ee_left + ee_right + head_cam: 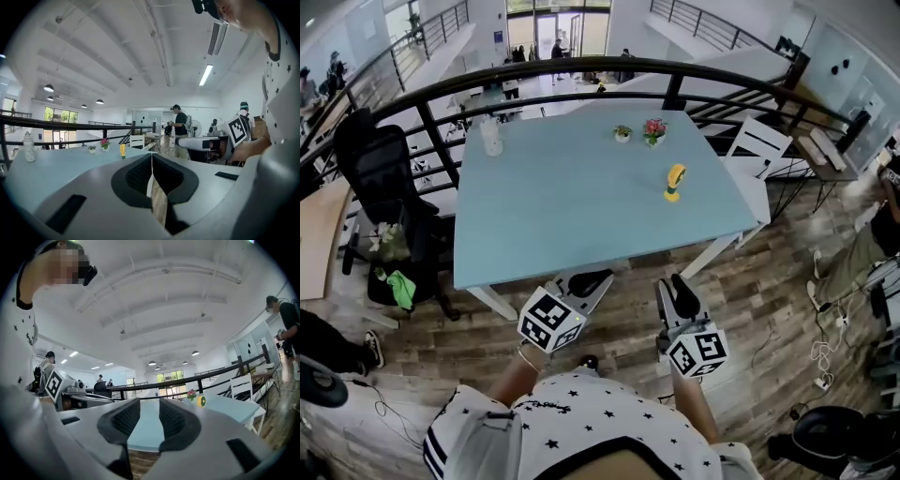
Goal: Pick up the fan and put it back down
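Your left gripper: jaws clenched together, empty. Your right gripper: jaws apart, nothing between them. Small yellow handheld fan stands on the pale blue rectangular table, right side, well apart from both grippers.

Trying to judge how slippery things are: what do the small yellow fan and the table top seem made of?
The fan looks like smooth moulded plastic: even bright yellow, rounded shape, though it is small here. The table top is probably painted or laminated board: flat pale blue, matte, no grain.
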{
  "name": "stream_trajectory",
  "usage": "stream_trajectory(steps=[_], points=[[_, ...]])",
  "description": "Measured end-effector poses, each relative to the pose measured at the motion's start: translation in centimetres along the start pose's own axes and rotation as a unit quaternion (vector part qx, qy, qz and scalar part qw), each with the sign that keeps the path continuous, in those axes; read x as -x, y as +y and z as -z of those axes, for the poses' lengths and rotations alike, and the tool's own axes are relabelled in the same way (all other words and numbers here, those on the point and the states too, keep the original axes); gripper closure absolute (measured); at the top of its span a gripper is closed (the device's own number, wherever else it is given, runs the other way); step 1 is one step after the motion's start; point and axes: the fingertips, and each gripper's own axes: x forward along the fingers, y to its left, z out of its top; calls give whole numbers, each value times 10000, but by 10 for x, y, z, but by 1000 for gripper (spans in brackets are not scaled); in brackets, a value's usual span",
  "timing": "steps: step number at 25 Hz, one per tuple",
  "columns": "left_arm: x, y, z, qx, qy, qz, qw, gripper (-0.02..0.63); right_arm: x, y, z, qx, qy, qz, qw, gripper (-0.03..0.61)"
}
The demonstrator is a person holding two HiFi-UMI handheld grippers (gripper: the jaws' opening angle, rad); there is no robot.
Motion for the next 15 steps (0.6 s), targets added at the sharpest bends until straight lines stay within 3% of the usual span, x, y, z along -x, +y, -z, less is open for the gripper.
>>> stream_trajectory(steps=[15], points=[[-34,53,10,326,-166,111,9993,584,-51,-30,-1,204,258,224,9992,442]])
